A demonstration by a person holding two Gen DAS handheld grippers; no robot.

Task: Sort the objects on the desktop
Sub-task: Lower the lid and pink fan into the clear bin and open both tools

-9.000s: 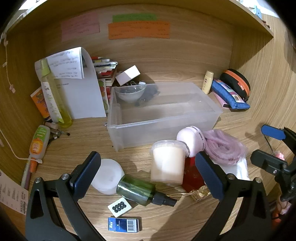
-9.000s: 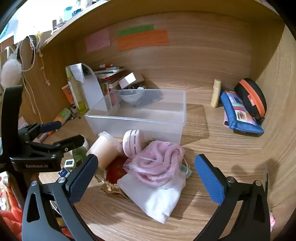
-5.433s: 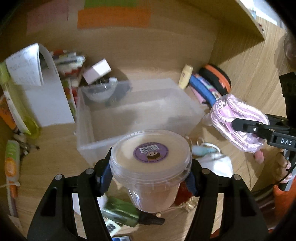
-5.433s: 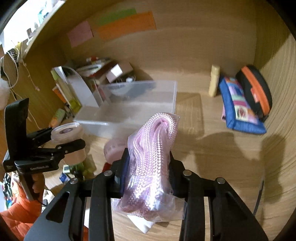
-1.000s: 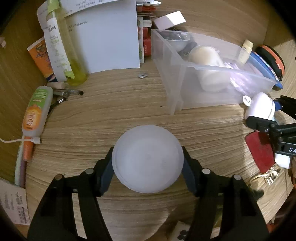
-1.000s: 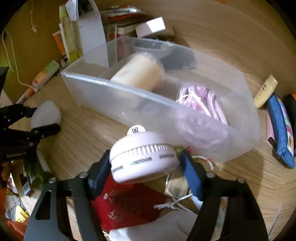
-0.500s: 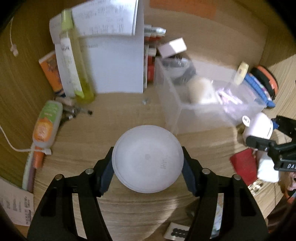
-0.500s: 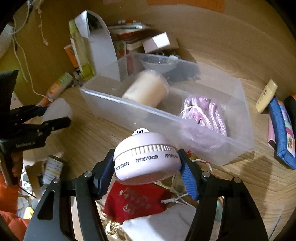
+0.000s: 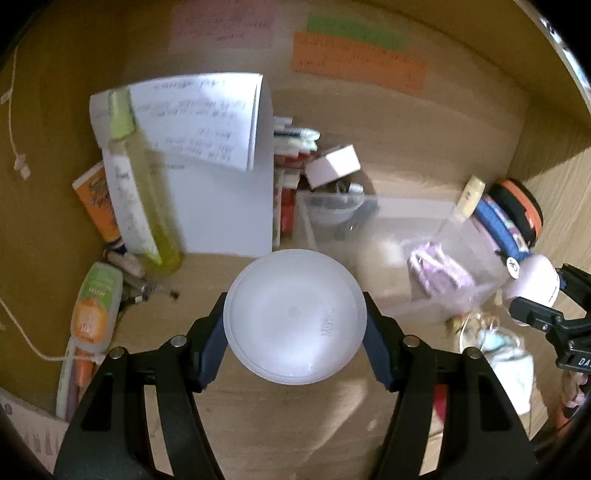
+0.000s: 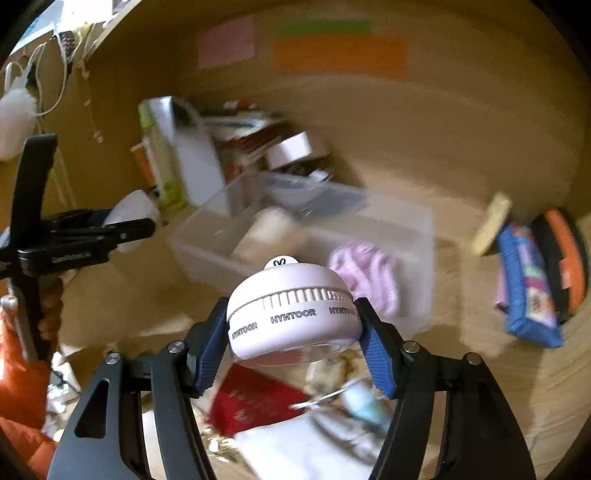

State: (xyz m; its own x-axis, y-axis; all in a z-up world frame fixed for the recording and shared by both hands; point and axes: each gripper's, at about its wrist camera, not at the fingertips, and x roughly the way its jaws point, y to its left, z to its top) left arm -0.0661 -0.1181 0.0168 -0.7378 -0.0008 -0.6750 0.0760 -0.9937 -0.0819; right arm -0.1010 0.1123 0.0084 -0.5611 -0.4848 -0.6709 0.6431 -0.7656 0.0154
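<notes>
Each hand carries one item clear of the cluttered surface (image 9: 295, 424) toward the clear bin (image 10: 369, 236): the left gripper (image 9: 294, 343) jaws clamp a round white lid (image 9: 294, 316), the right gripper (image 10: 291, 345) jaws a pink round fan (image 10: 291, 314), gripped across their widths for steadiness.

A frosted white round lid (image 9: 294, 317) sits between dark blue fingers (image 9: 212, 345) on black arms. A pale lilac round device (image 10: 293, 317) has dark lettering around its side. The storage box (image 10: 413, 240) is clear plastic, holding a pink cord bundle (image 10: 365, 277). The worktop (image 9: 288, 424) is light wood grain. On the back wall are pink (image 9: 223, 24), green (image 9: 356, 27) and orange (image 9: 356, 61) paper notes.
</notes>
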